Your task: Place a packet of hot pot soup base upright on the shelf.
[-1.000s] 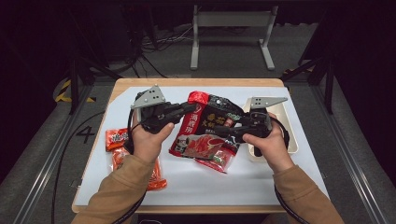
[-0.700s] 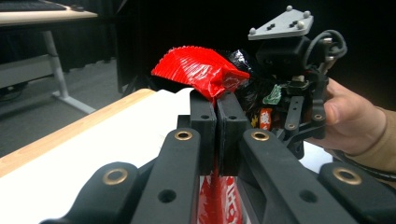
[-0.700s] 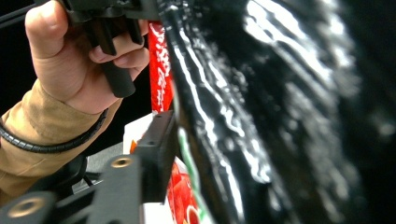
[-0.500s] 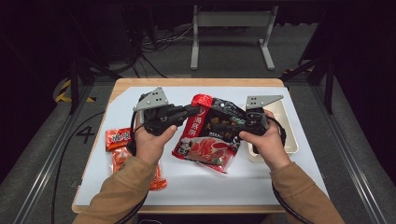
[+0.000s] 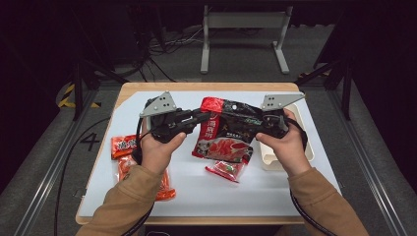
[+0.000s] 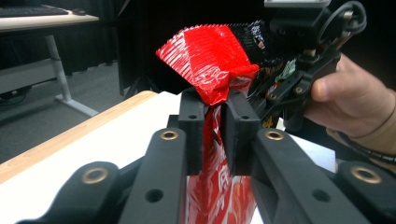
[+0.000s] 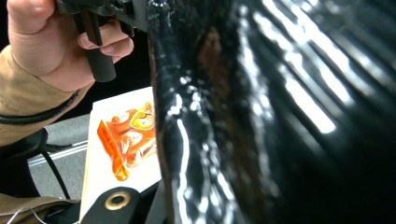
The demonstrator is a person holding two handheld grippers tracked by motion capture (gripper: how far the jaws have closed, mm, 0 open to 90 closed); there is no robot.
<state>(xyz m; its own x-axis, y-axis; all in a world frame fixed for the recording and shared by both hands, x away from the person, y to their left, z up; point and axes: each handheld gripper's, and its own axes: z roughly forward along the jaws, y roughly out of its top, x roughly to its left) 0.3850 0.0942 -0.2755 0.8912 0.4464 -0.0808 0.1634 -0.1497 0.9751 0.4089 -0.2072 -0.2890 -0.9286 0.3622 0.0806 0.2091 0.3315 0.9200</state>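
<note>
Both grippers have the big red-and-black snack bag (image 5: 228, 130) lifted above the white surface (image 5: 196, 189). Left gripper (image 6: 215, 119) pinches its red top corner, its jaws having just eased a touch wider. Right gripper (image 5: 263, 125) just clamped shut on the bag's opposite edge. A small red packet (image 5: 227, 169) lies right under the bag.

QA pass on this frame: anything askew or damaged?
The red-and-black snack bag hangs off the table between both grippers; its red top corner is crumpled in the left gripper. No tear or spill visible.
</note>
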